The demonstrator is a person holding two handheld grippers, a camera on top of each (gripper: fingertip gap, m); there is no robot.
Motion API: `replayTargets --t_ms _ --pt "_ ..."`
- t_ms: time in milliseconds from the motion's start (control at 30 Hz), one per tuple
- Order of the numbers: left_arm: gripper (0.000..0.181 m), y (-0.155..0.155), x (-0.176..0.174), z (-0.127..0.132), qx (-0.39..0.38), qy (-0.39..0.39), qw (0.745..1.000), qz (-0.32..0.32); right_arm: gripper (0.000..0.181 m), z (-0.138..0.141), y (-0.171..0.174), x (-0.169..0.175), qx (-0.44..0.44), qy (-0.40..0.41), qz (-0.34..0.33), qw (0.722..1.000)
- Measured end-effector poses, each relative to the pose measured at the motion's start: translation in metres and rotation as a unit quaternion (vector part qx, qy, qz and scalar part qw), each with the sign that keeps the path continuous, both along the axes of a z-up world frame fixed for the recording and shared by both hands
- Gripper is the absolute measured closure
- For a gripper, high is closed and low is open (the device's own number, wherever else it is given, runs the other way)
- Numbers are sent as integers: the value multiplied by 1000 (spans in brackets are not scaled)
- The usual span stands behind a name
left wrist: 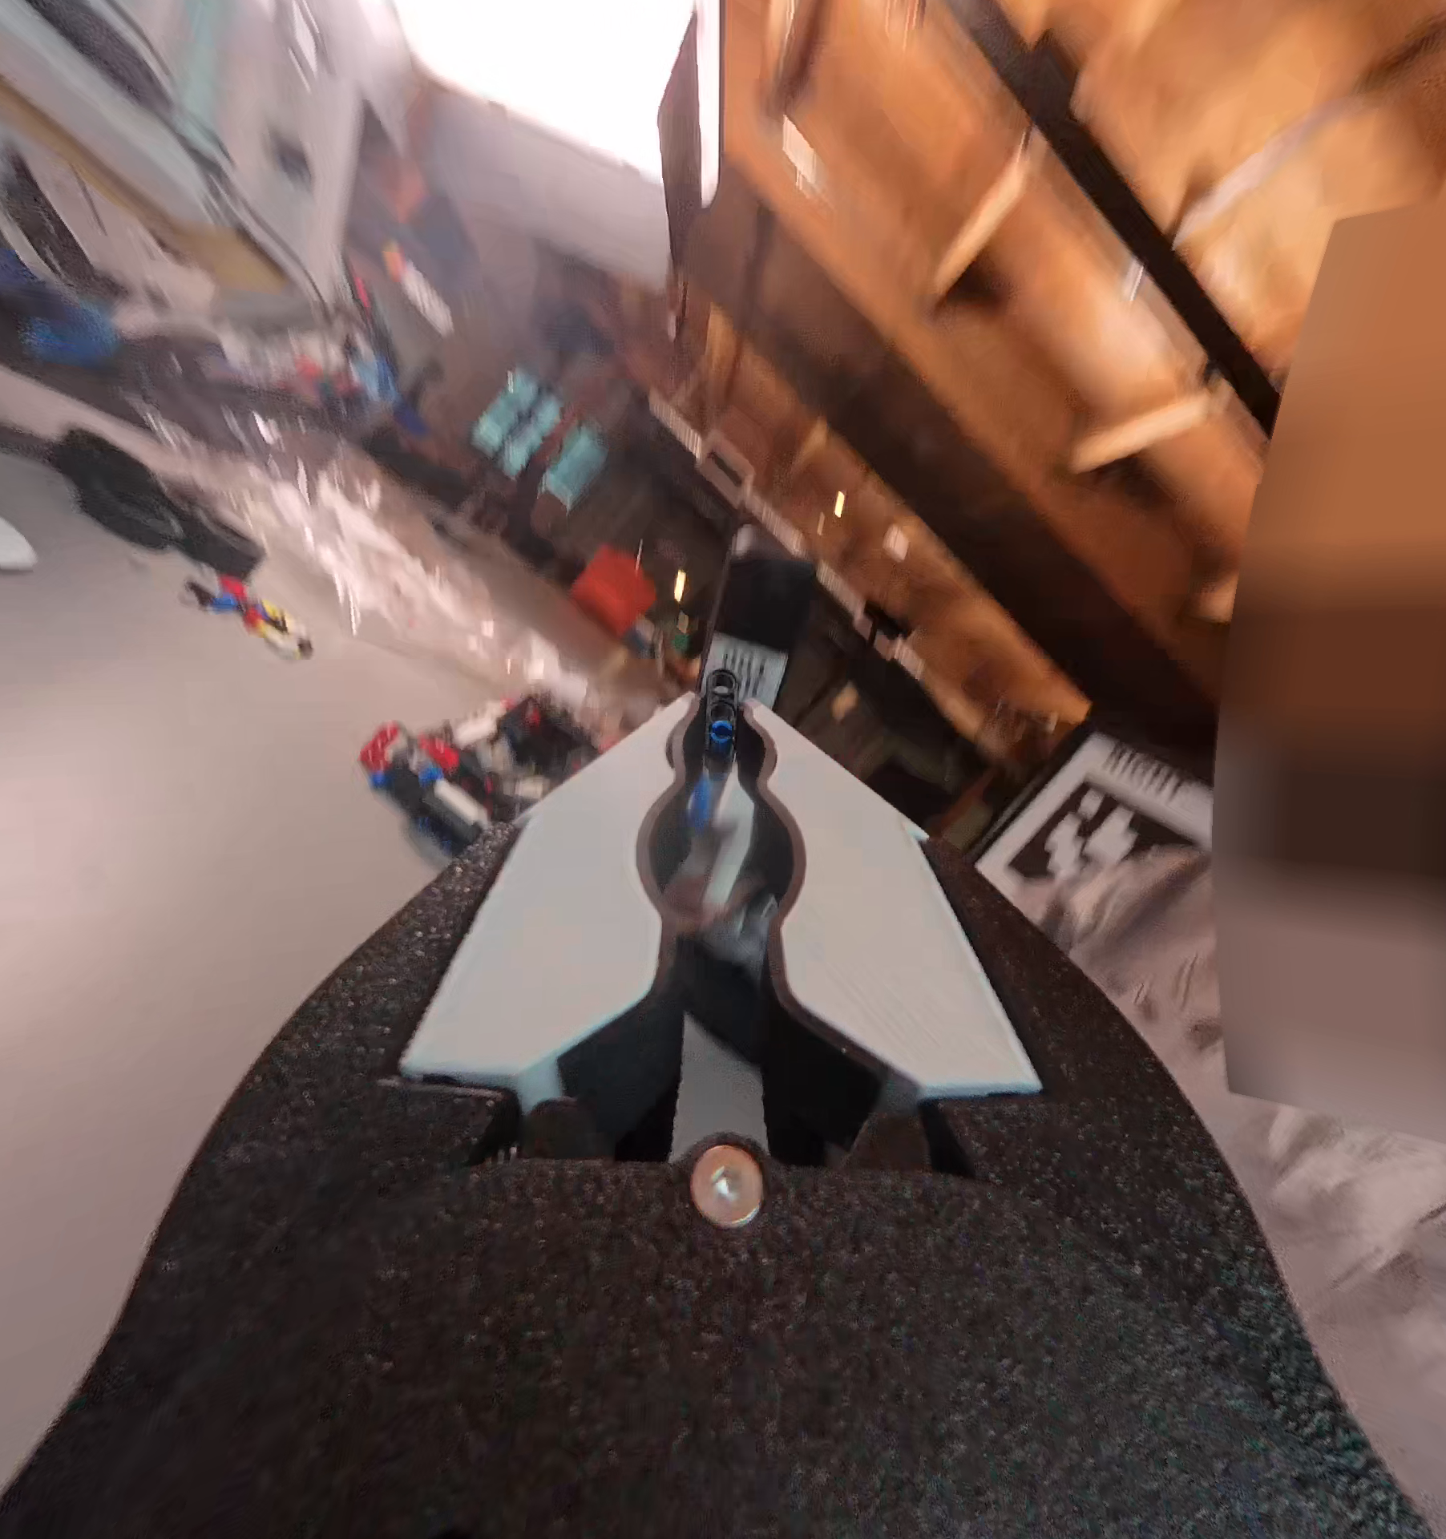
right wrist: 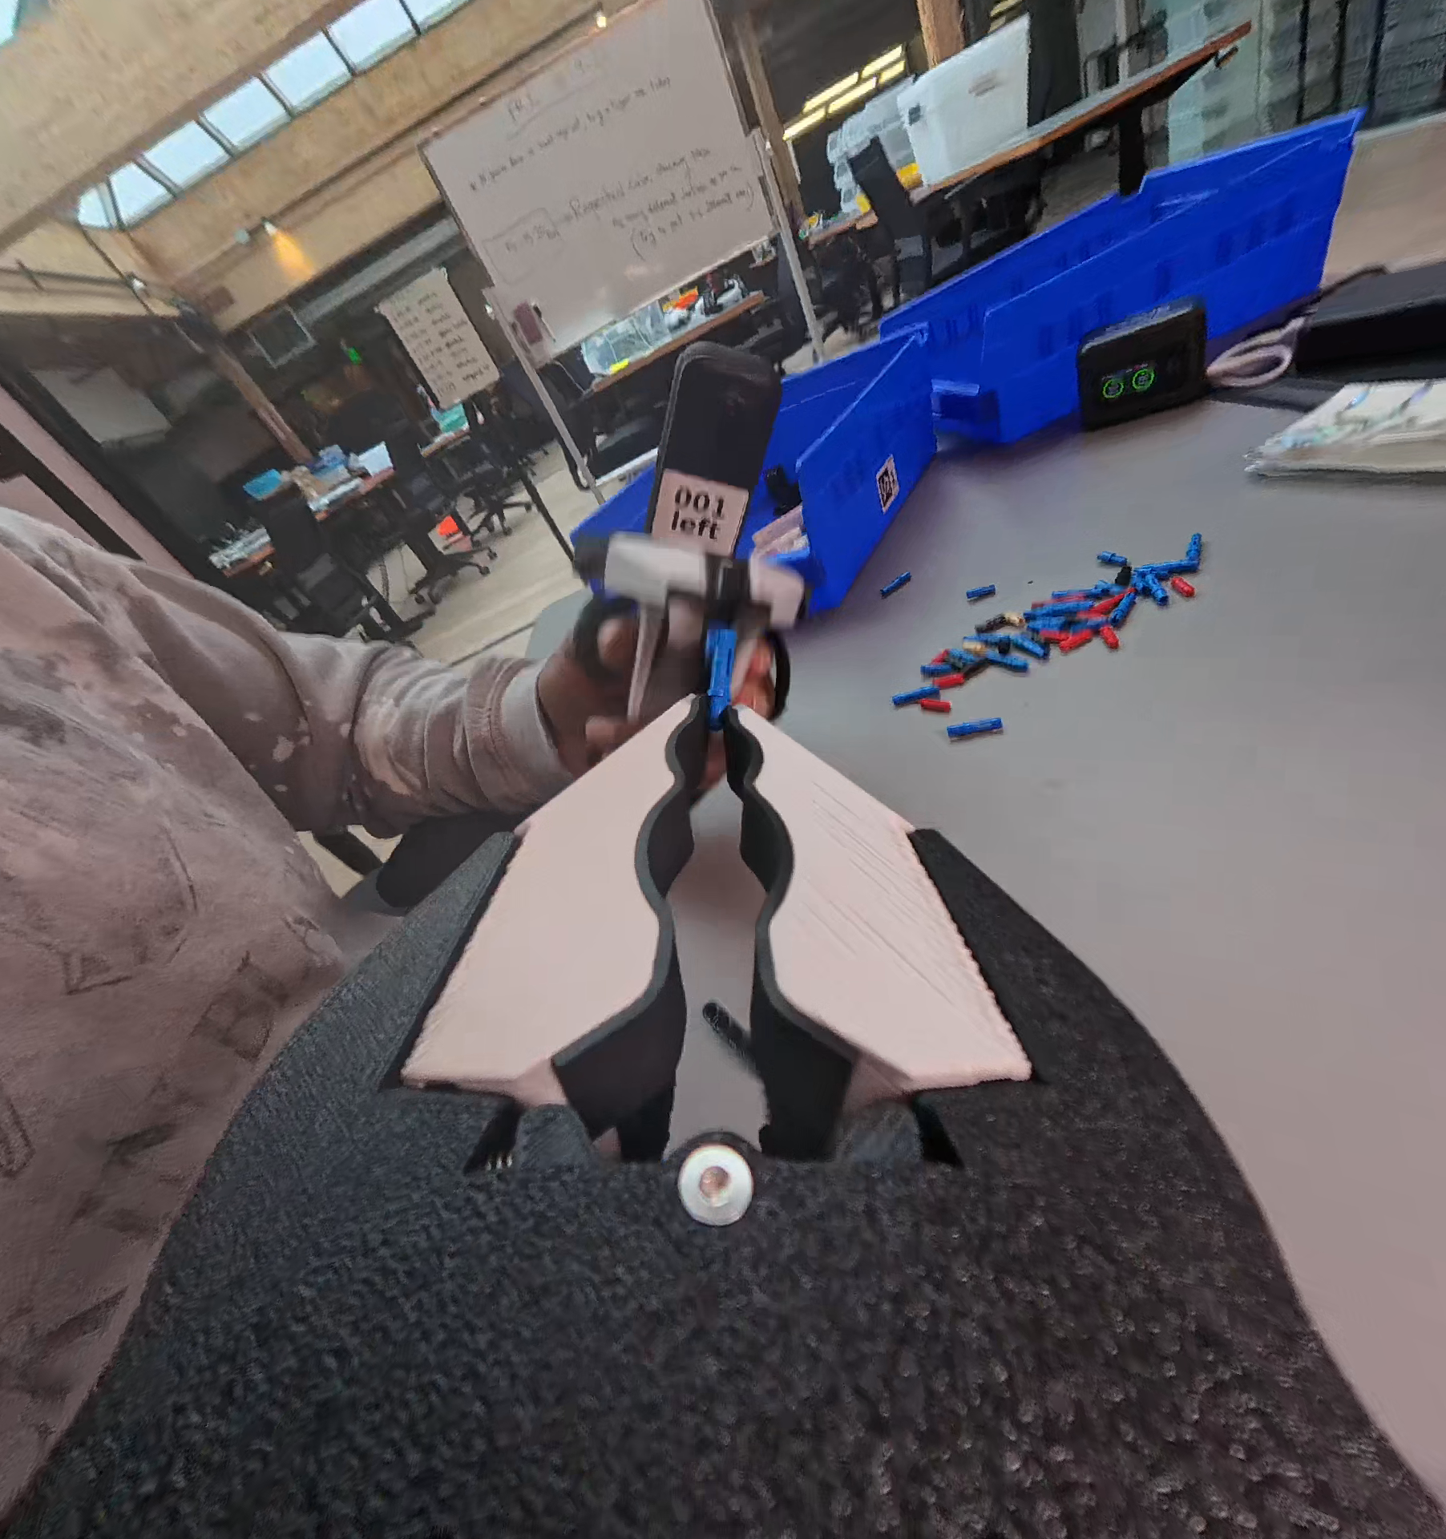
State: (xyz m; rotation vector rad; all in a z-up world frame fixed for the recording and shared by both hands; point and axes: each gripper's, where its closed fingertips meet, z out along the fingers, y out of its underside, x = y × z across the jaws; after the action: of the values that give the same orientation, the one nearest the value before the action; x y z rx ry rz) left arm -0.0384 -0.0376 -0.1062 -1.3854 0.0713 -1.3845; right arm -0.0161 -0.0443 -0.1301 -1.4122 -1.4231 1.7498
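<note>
My left gripper [left wrist: 720, 712] is shut on a small black beam with holes [left wrist: 720, 695] that sticks out past its tips, with a blue pin [left wrist: 720, 733] in one hole. The left wrist view is motion-blurred. My right gripper [right wrist: 713, 723] is shut on a blue pin [right wrist: 720, 666] held upright at its tips. In the right wrist view the left gripper [right wrist: 703, 575], held by a hand [right wrist: 595, 708], is directly ahead, and the blue pin reaches up to its tips. Both grippers are raised above the grey table [right wrist: 1203, 916].
A loose pile of blue, red and black pins [right wrist: 1061, 616] lies on the table to the right. Blue bins [right wrist: 1119, 275], a black device with a screen [right wrist: 1140, 366] and a booklet stack [right wrist: 1386, 433] sit behind. A sleeve [right wrist: 203, 749] fills the left. Another parts pile [left wrist: 470, 774] shows in the left wrist view. Across from one pair of fingers to the other is roughly 4 centimetres.
</note>
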Motion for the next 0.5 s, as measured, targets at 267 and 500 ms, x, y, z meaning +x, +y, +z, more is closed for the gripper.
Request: replayTargets --t_ms 267,500 --pt "178 6 -55 6 -23 -64 997 44 179 -44 13 2 95 -86 -42 991" --pt "177 14 -52 -24 -85 -24 995 43 178 -73 13 -1 136 -137 -57 980"
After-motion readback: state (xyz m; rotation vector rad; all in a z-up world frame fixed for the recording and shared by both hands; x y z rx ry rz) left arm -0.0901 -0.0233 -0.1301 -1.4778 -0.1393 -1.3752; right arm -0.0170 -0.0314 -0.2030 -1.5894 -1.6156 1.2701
